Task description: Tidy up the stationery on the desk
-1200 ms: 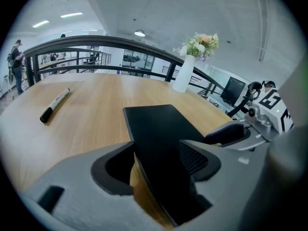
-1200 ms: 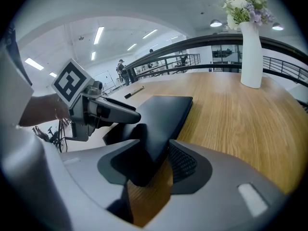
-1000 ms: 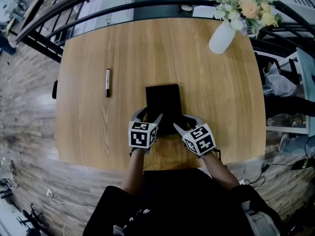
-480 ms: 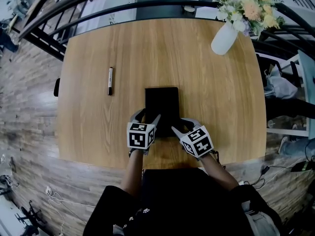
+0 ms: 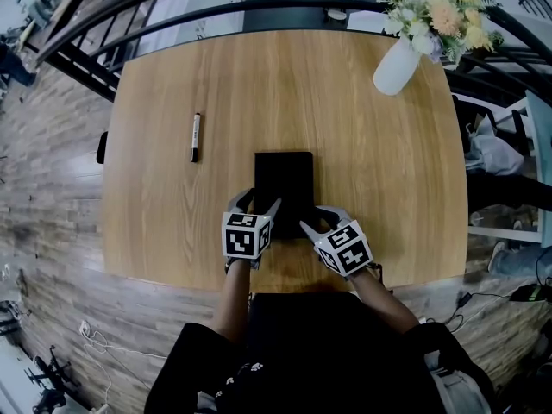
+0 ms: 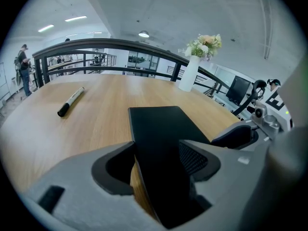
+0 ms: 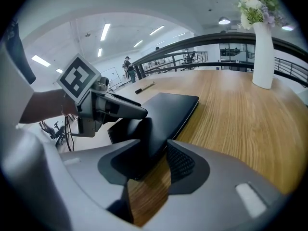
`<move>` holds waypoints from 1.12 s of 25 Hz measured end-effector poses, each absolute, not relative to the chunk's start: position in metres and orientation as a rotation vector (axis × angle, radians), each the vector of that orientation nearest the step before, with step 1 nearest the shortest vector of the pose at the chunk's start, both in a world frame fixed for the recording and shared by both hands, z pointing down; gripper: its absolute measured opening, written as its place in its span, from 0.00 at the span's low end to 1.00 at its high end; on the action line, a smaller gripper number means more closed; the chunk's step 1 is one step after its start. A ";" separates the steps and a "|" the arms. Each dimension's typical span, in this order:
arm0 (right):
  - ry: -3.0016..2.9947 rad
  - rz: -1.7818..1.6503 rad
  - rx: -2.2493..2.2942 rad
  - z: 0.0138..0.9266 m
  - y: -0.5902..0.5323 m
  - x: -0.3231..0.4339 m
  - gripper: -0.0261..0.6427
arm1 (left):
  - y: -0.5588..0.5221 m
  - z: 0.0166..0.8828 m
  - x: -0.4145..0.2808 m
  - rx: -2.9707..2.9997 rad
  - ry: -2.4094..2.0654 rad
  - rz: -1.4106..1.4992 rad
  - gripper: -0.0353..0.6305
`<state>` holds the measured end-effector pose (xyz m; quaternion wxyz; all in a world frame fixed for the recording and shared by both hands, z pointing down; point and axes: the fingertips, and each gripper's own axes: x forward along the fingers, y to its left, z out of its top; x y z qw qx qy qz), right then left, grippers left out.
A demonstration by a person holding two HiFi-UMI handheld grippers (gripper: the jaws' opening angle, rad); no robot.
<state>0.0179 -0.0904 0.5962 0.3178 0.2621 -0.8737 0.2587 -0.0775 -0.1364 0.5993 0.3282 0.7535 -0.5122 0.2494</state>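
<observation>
1. Wooden bench [image 5: 371,188] with rounded corners. A black notebook [image 5: 284,184] lies flat and closed near the middle, toward the person's edge.
2. The left hand-held gripper [image 5: 259,199] sits at the notebook's near left corner. Its jaws are spread and the corner lies between them. Bare wood shows between the left jaw and the cover edge, so it is not pinching.
3. The right hand-held gripper [image 5: 316,216] sits at the near right corner, angled inward. Its jaws are spread and have just been closing a little, with the corner between them. A strip of wood shows beside the right pad, so there is no pinch here either.
4. The two grippers are side by side and near each other, marker cubes facing up.
5. A marker pen [image 5: 196,136] lies flat to the notebook's left, well apart from it and roughly parallel to its long side.
6. A white vase [image 5: 397,65] holding flowers [image 5: 440,11] stands upright at the far right corner, well apart from the notebook.
</observation>
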 end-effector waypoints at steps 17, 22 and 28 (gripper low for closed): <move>-2.323 0.680 0.666 0.596 -0.088 0.018 0.31 | -0.132 0.599 -0.084 1.959 -1.369 0.530 0.44; -2.416 0.607 0.735 0.572 -0.101 0.024 0.32 | -0.138 0.568 -0.096 1.984 -1.478 0.352 0.35; -2.574 0.570 0.863 0.526 -0.119 0.036 0.14 | -0.132 0.523 -0.095 2.063 -1.568 0.223 0.14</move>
